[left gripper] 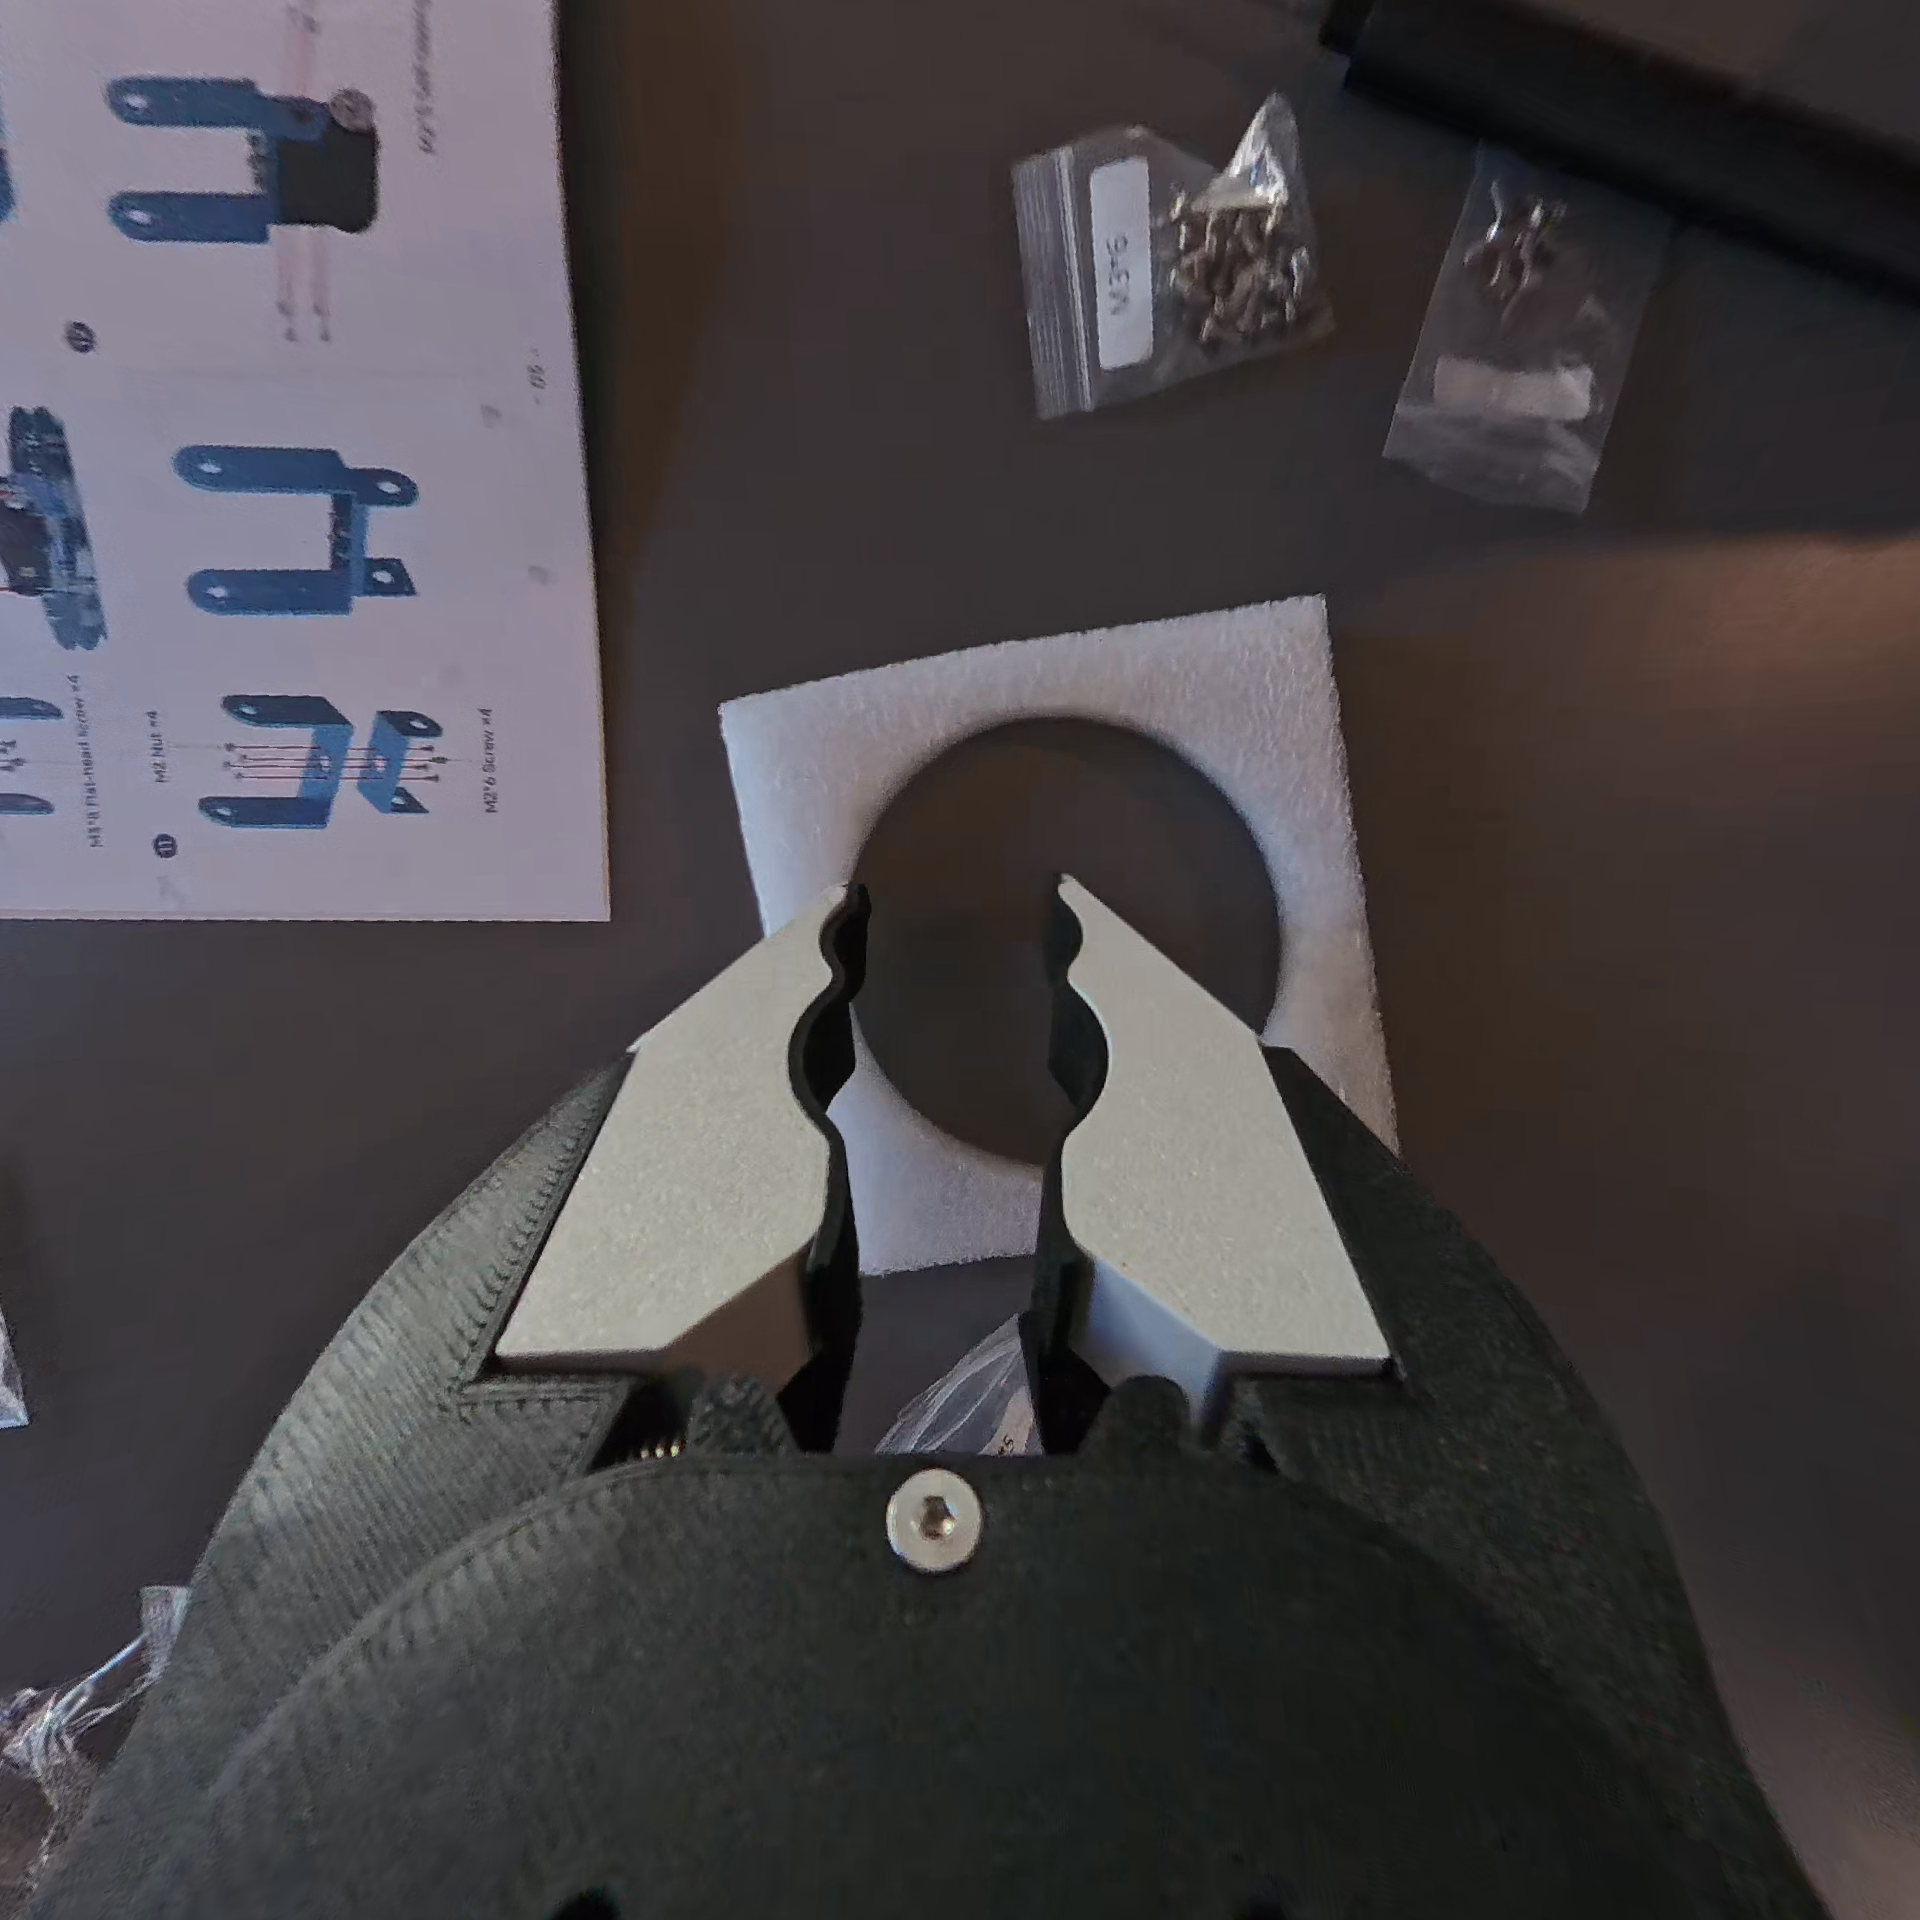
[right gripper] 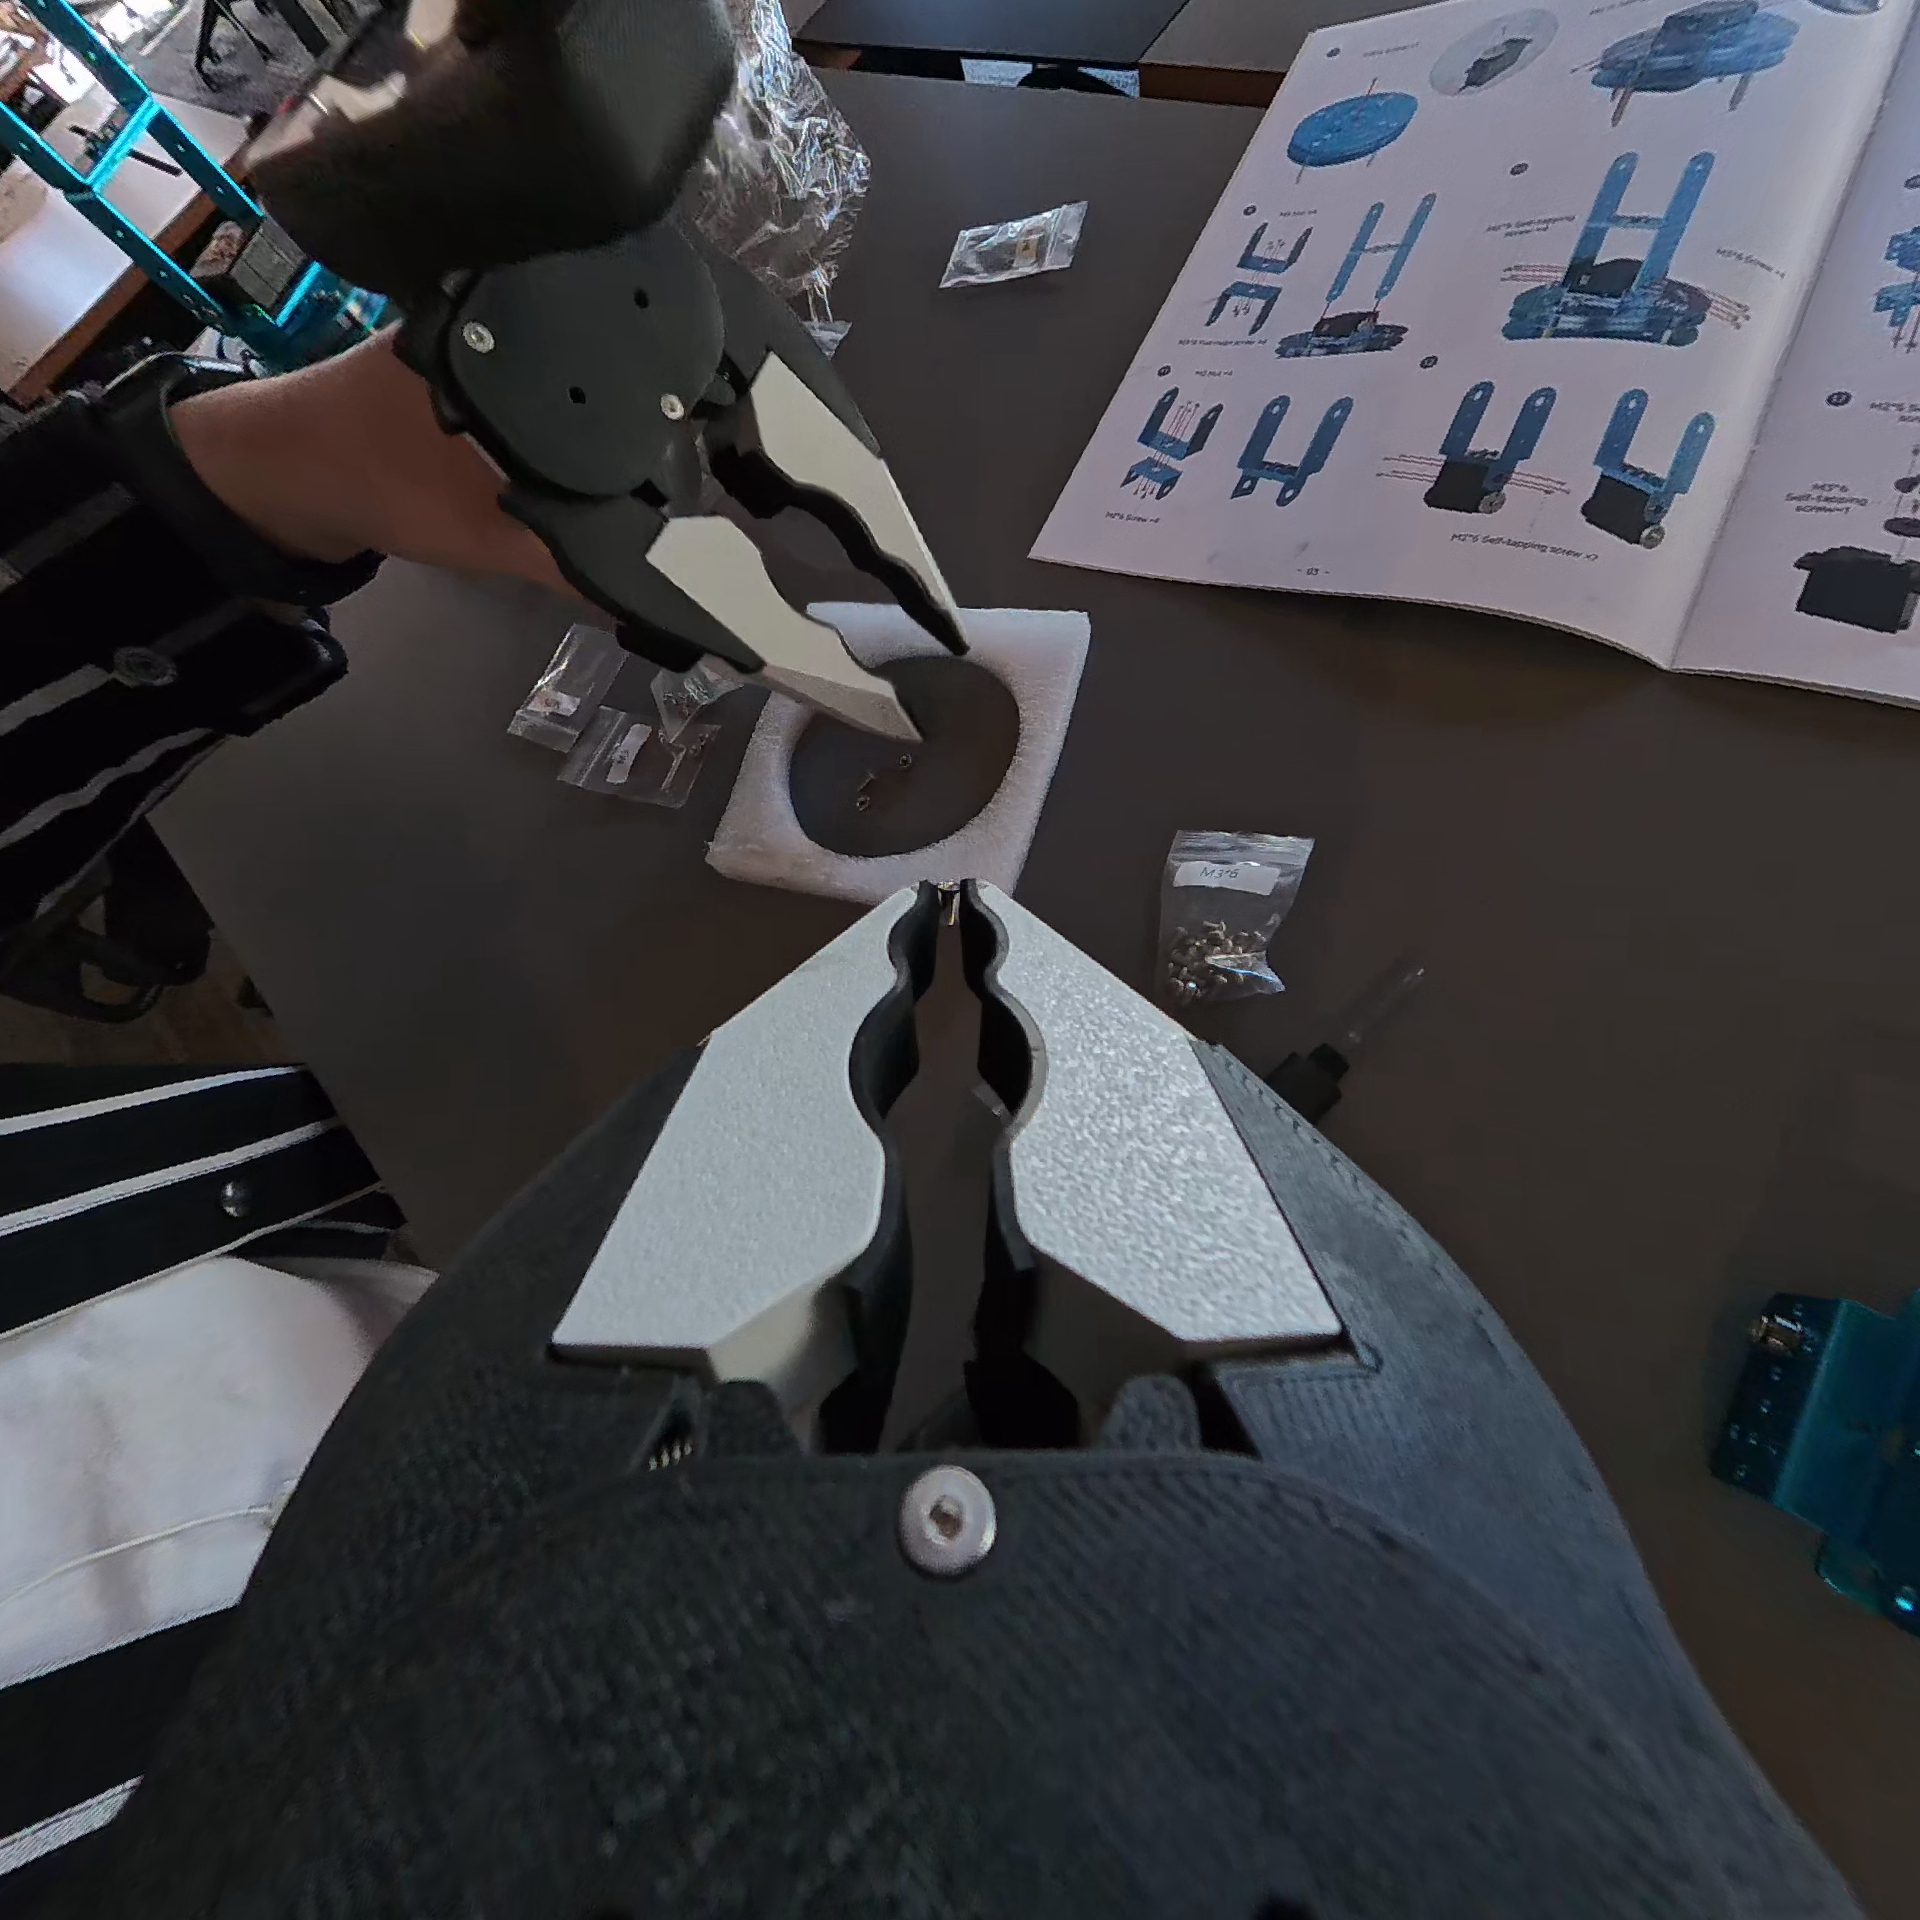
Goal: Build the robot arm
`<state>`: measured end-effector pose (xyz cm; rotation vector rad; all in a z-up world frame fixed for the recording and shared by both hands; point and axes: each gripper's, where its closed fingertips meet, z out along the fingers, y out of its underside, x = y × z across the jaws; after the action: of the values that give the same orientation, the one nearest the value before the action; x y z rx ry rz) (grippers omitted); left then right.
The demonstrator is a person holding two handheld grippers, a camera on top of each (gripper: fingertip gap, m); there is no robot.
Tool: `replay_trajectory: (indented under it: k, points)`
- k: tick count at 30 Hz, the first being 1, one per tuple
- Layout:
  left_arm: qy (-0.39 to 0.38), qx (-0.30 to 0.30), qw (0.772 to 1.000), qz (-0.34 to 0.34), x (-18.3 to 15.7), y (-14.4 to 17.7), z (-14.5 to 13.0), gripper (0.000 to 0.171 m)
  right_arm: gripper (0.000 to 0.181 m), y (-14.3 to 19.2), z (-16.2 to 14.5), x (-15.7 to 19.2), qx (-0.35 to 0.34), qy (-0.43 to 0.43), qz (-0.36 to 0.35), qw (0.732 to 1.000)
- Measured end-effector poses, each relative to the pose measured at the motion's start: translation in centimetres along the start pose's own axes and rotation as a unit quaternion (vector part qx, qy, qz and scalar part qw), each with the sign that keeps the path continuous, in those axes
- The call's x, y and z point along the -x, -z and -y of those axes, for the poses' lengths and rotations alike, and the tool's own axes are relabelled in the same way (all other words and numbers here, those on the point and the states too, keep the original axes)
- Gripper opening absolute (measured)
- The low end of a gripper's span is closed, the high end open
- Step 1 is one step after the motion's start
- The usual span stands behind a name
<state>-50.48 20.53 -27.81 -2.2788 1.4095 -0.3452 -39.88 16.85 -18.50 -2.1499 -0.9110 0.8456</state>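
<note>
A white foam square (left gripper: 1288, 727) with a round hole lies on the dark table. My left gripper (left gripper: 956, 891) is open and empty, its tips over the hole. The right wrist view shows the left gripper (right gripper: 933, 689) reaching down into the hole of the foam (right gripper: 1049, 665), near two tiny screws (right gripper: 902, 762) lying inside. My right gripper (right gripper: 948, 891) is shut on a small silver screw (right gripper: 948, 900), pinched at the very tips just in front of the foam's near edge.
An open instruction booklet (right gripper: 1507, 312) lies at the far right, also seen in the left wrist view (left gripper: 312, 468). Screw bags (left gripper: 1174, 260) (right gripper: 1226, 914), small bags (right gripper: 613, 727), a blue metal bracket (right gripper: 1829, 1444) and a black tool (right gripper: 1340, 1039) lie around. A person's arm is at left. There is about 15 cm between the tips of the two grippers. Measured from the fingertips, the white foam square (left gripper: 1288, 727) is 5 cm or so from the left gripper and 11 cm from the right.
</note>
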Motion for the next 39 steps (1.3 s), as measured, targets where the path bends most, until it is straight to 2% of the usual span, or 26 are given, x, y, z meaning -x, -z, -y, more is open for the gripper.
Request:
replay_trajectory:
  k: [3,6,13,16,20,22,26,29,35,37,39]
  points:
    - [-0.014,-0.007,1.0,-0.022,-0.9,0.5,-0.3,0.02,0.004,0.1,-0.2,0.0,-0.001,-0.003,0.002,1.0]
    - [-0.037,0.015,0.999,-0.021,-1.4,0.1,-1.2,0.017,0.004,0.1,-0.3,0.0,-0.002,-0.006,0.003,1.0]
    - [-0.028,0.036,0.999,-0.028,-1.9,-0.6,-1.6,0.018,0.004,0.3,-0.5,0.1,-0.003,-0.005,0.001,1.0]
    - [-0.026,0.033,0.999,-0.022,-2.0,-0.8,-1.4,0.017,0.004,0.6,-0.6,0.1,-0.006,-0.008,-0.001,1.0]
    - [-0.041,0.029,0.999,-0.002,-1.8,-0.8,-1.5,0.004,0.004,1.1,-0.9,0.0,-0.01,-0.012,-0.006,1.0]
    - [-0.049,0.022,0.999,0.005,-1.9,-0.8,-1.5,0.003,0.004,1.4,-1.1,-0.1,-0.01,-0.015,-0.009,1.0]
    - [-0.024,0.003,1.0,0.009,-1.2,-0.3,-1.5,0.0,0.004,1.9,-1.3,0.0,-0.013,-0.016,-0.016,1.0]
    - [-0.019,-0.032,0.999,0.018,-0.7,1.3,-0.7,0.0,0.004,2.7,-1.6,-0.4,-0.015,-0.011,-0.033,0.999]
    - [0.008,-0.055,0.998,0.023,0.1,2.8,-0.8,0.002,0.004,4.3,-2.3,-1.1,-0.002,0.002,-0.026,1.0]
    - [0.03,-0.033,0.999,0.001,-0.7,3.0,-1.6,0.022,0.004,4.9,-2.1,-1.8,0.001,0.013,-0.028,1.0]
    - [0.06,0.018,0.998,-0.023,-2.0,2.7,-2.6,0.023,0.003,5.2,-1.8,-2.2,0.001,0.018,-0.023,1.0]
